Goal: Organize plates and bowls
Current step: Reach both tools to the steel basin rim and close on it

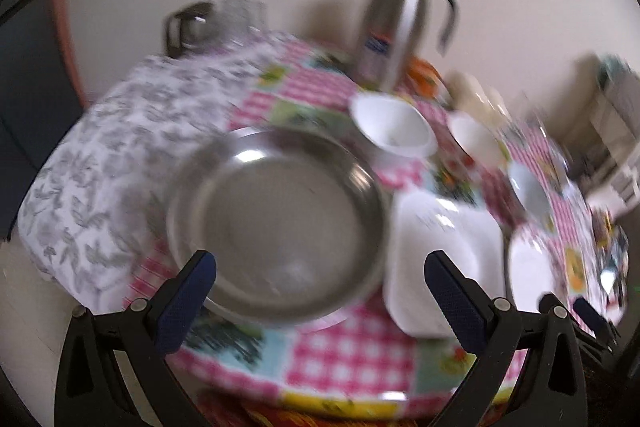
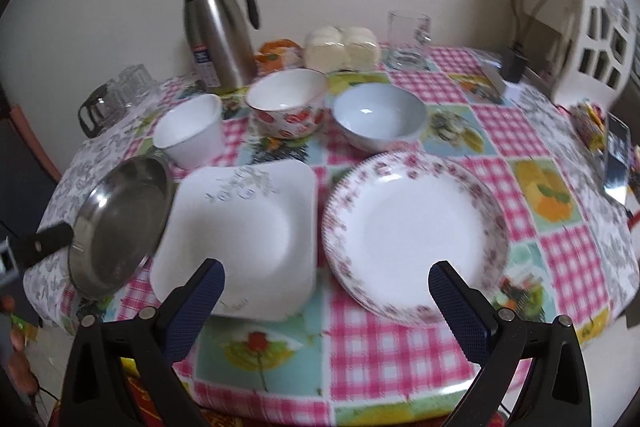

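Pink-checked oilcloth [image 2: 360, 359] covers the round table under both claws. Straight ahead of my right claw [image 2: 326, 269], which is spread wide and carrying nothing, lie the two biggest pieces: a floral round plate [image 2: 412, 231] off its right finger and a square white plate [image 2: 240, 227] off its left finger, close together but not touching. Both look like glazed ceramic, so I judge them stiff, slick and chippable; I would pinch the near rim. Next in size is the steel plate [image 2: 120, 227], left of the right claw and standing tilted on edge. It fills the space ahead of my left claw [image 1: 322, 263], whose fingers are wide apart, one finger at the plate's rim. Whether that finger props it I cannot tell. Steel should be light and tough but slippery. Beyond the plates, three bowls sit in a row: a strawberry bowl [image 2: 286, 107], a pale blue bowl [image 2: 378, 121] and a white bowl [image 2: 188, 135]. All three are empty, and every plate is bare.
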Action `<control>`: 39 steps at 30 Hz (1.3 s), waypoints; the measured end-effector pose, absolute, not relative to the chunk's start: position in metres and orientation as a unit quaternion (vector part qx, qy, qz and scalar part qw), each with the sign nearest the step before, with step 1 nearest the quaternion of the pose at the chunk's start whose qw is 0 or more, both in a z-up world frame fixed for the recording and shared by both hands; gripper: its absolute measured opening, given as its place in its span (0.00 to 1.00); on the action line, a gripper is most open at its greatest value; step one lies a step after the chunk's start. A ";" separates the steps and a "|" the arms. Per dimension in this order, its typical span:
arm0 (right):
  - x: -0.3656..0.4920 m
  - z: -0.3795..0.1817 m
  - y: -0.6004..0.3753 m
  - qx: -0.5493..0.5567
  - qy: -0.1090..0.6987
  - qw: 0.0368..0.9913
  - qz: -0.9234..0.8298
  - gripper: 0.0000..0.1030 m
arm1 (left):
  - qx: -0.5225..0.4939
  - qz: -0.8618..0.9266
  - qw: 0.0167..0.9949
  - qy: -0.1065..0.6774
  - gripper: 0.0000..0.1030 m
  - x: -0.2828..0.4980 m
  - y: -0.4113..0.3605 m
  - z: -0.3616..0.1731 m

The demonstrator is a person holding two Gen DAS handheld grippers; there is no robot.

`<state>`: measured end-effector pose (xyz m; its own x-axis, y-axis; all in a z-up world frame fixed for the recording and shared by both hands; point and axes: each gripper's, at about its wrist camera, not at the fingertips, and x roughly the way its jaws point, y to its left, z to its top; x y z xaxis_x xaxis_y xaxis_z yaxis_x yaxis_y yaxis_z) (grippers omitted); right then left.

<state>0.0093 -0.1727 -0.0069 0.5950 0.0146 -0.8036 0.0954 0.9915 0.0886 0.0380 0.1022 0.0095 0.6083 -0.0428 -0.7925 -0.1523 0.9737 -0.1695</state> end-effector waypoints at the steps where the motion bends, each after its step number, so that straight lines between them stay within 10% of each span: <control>1: 0.013 -0.006 -0.170 0.062 0.445 0.893 -0.025 1.00 | -0.121 0.038 0.892 0.433 1.00 0.038 0.112 0.008; 29: 0.116 -0.070 -0.068 0.069 0.483 0.869 0.086 0.94 | -0.176 0.139 0.833 0.505 1.00 0.073 0.222 -0.081; 39: 0.134 -0.080 -0.034 0.051 0.486 0.863 0.131 0.66 | -0.183 0.139 0.819 0.525 0.65 0.082 0.229 -0.099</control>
<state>0.1336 -0.0336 -0.0803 0.4941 0.2758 -0.8245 -0.1771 0.9604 0.2151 0.0818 0.2288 -0.0986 0.4096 0.0357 -0.9116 -0.4210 0.8939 -0.1542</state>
